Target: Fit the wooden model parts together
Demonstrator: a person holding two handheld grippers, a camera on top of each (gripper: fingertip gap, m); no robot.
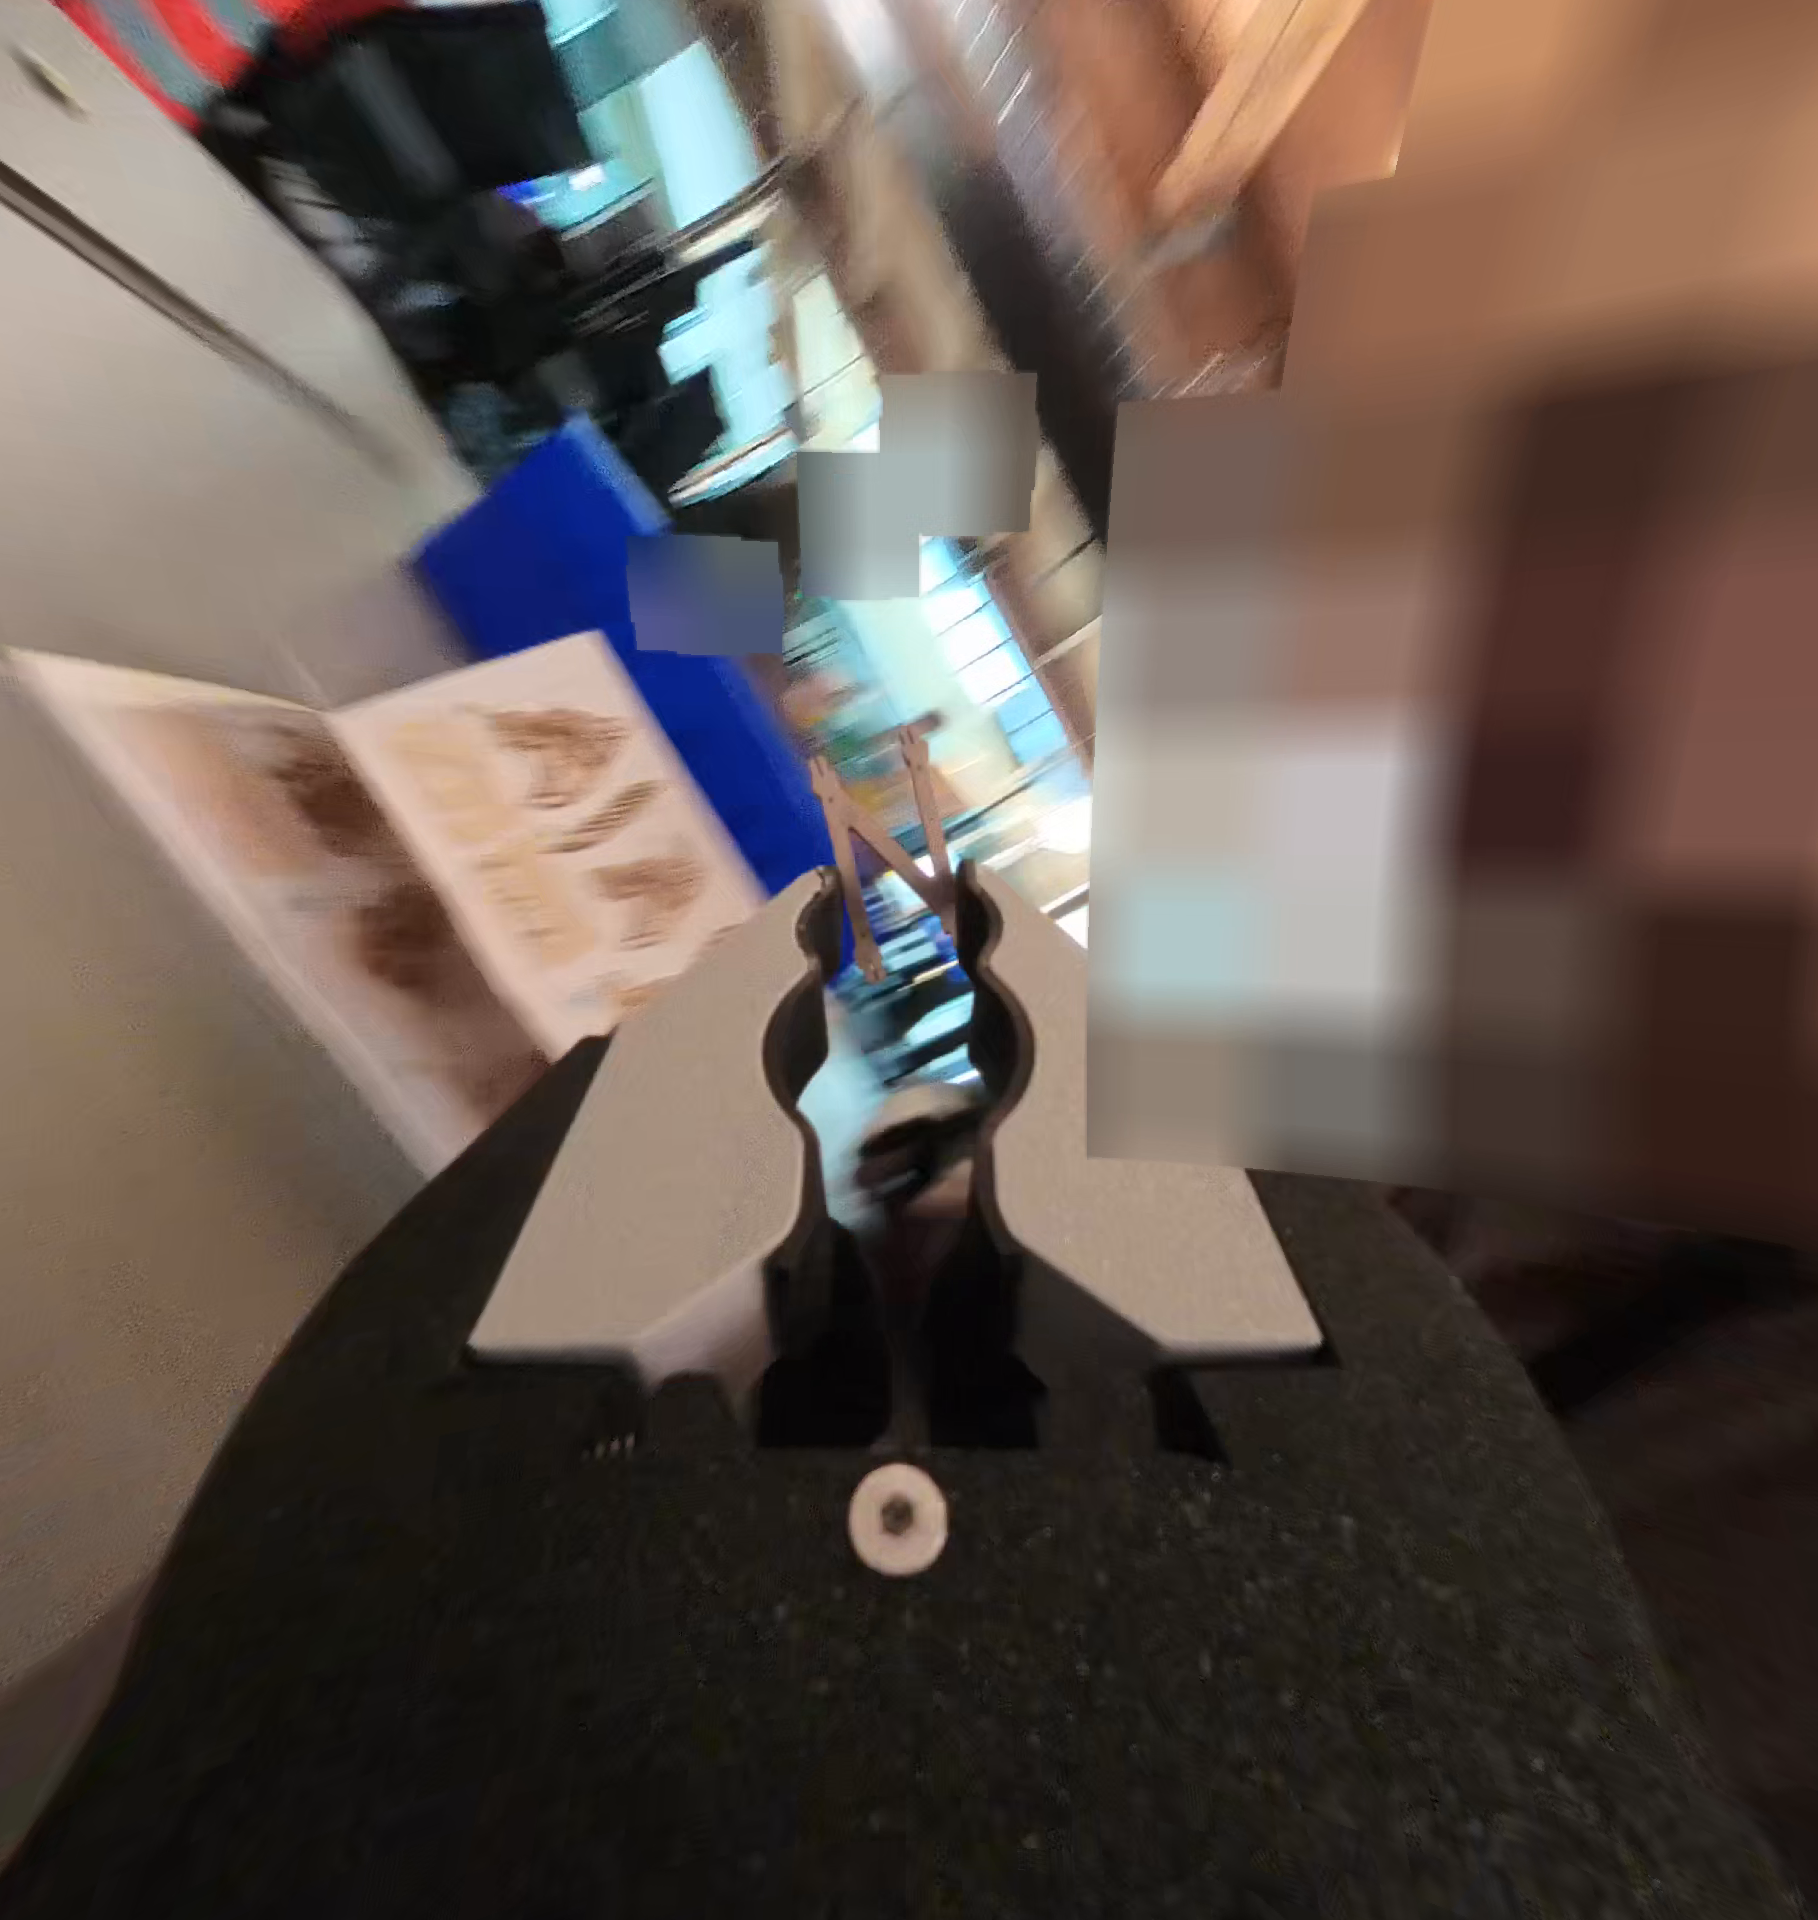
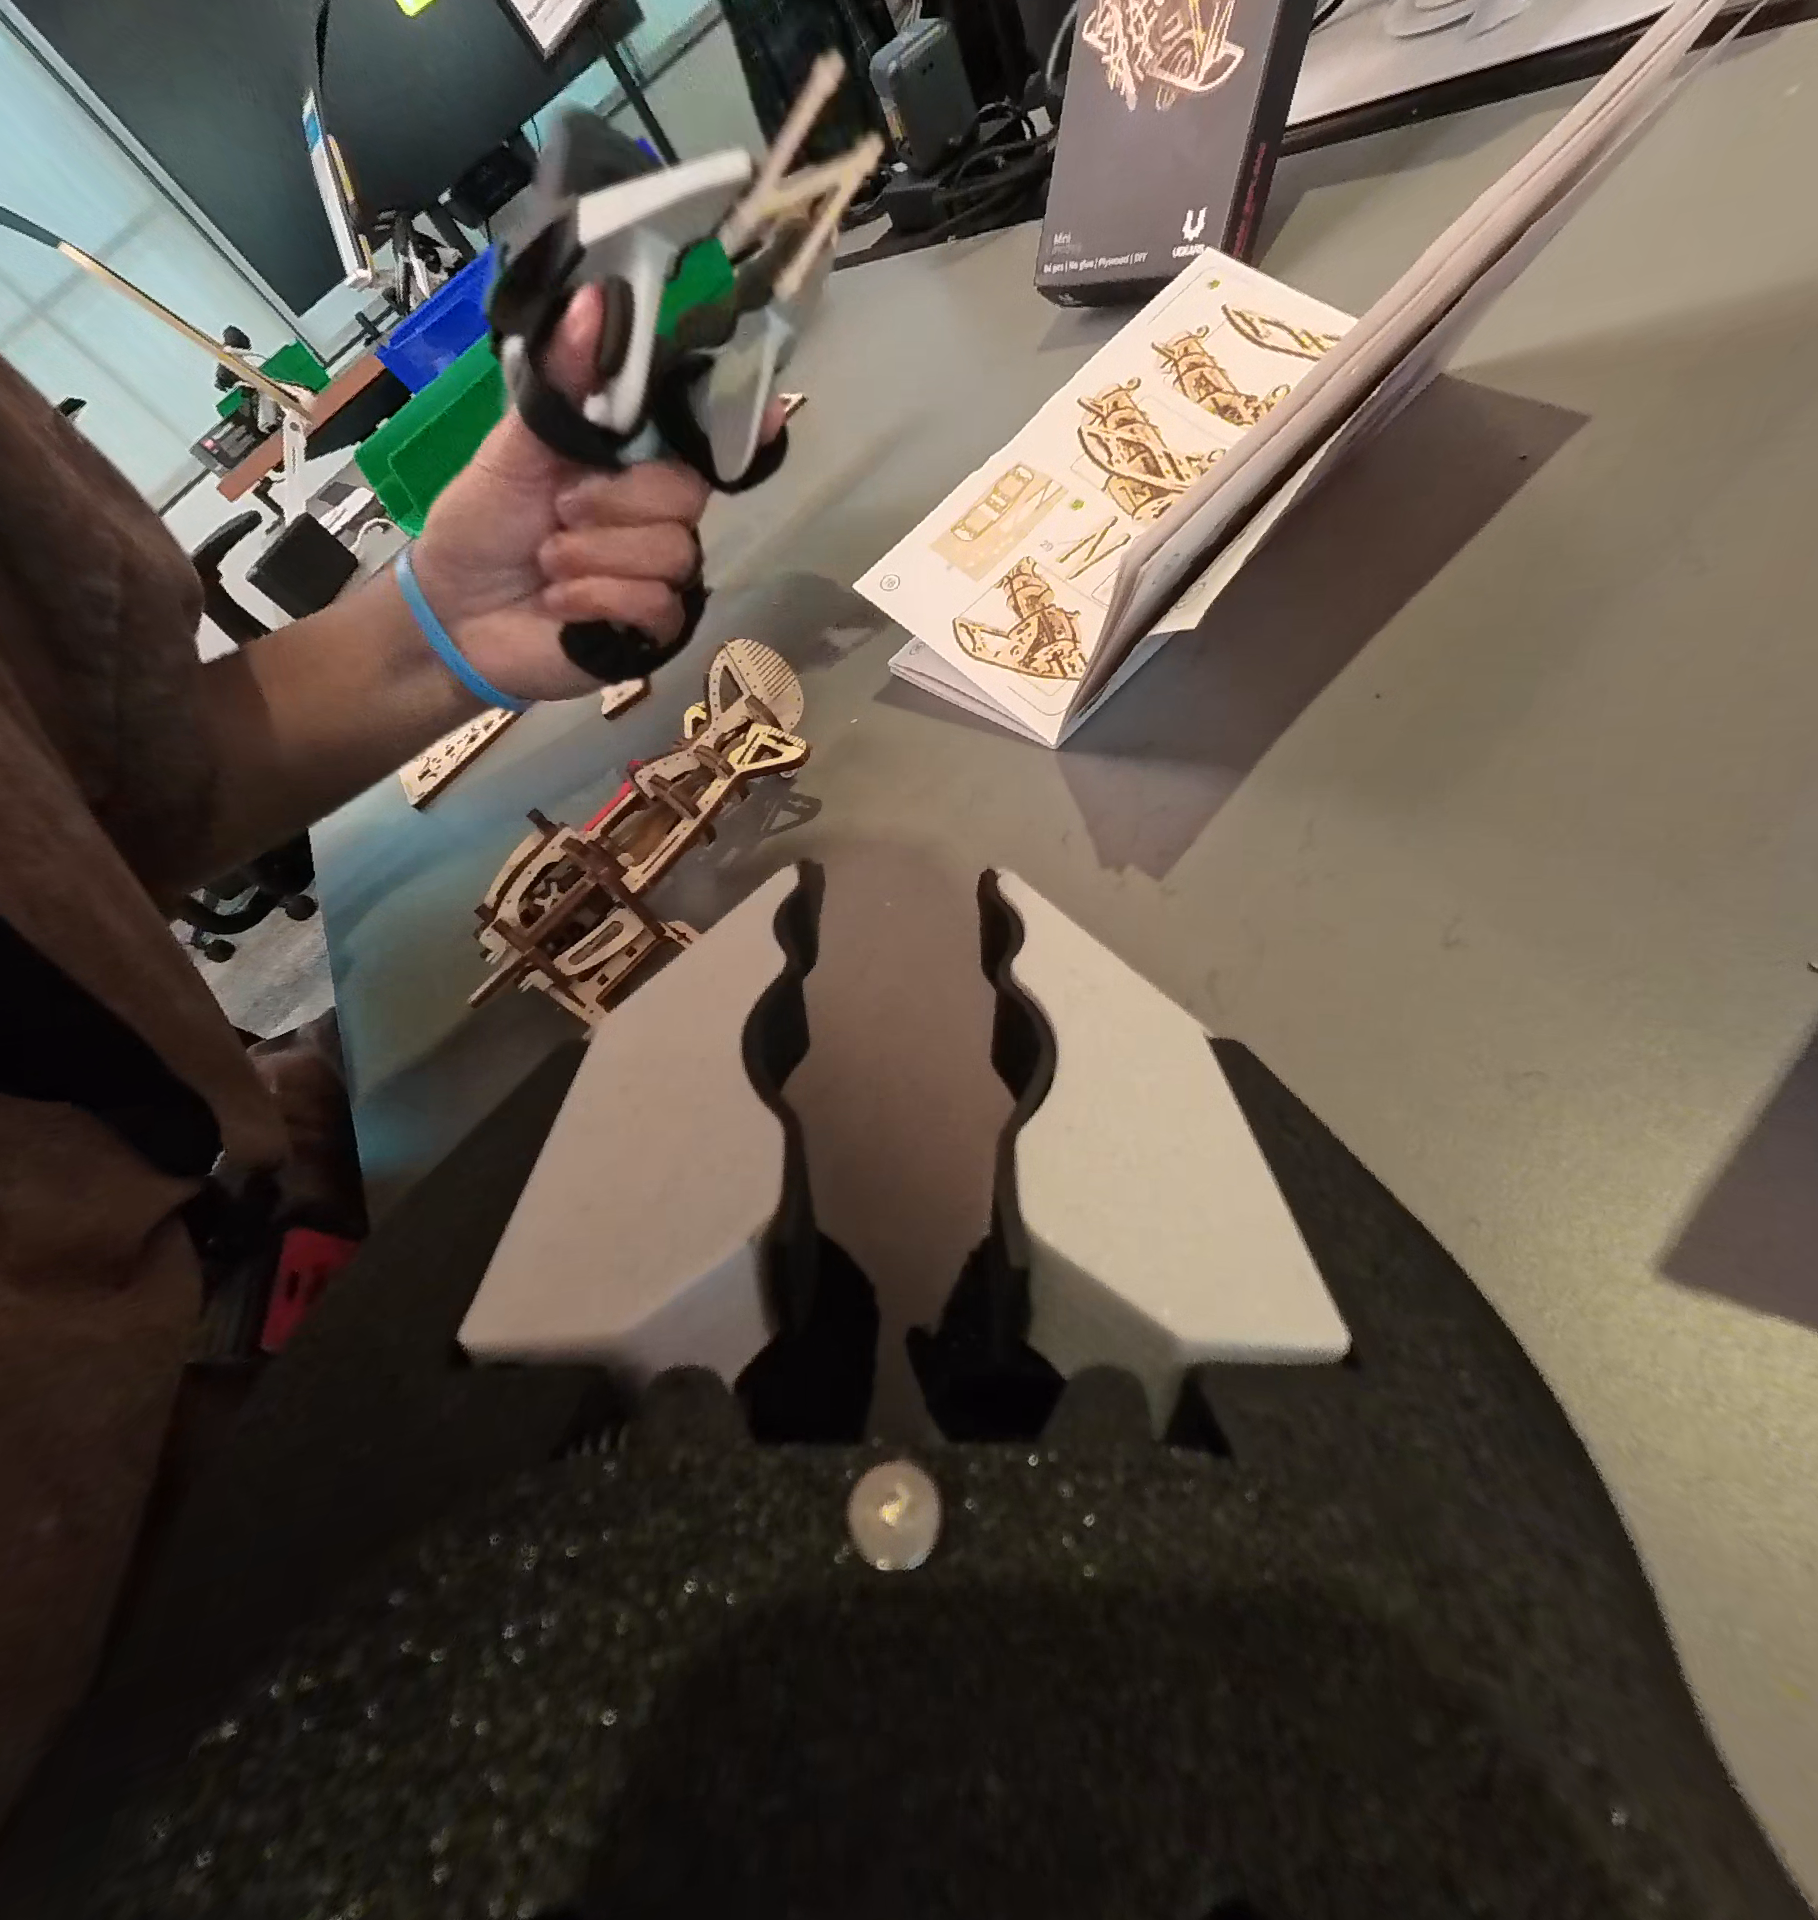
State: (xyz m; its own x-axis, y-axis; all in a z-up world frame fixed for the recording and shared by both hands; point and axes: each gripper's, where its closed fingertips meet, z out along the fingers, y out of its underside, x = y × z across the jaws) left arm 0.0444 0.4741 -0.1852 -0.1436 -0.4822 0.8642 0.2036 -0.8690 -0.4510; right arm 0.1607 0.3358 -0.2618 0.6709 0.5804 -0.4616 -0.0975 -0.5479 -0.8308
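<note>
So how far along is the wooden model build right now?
Partly done: a half-built wooden model lies on the table. In hand: the left gripper is shut on a thin N-shaped wooden part, raised in the air. Left: fitting it on; the right gripper is open, empty.

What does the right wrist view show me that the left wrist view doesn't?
Only the right wrist view shows the partly built wooden model lying on the grey table, a loose flat wooden piece beside it, the dark kit box standing at the back, and the right tool, open and empty.

Only the left wrist view shows the left tool's fingers close up, shut on the N-shaped wooden part; it is blurred.

Both show the open instruction booklet, the left tool and that part.
</note>
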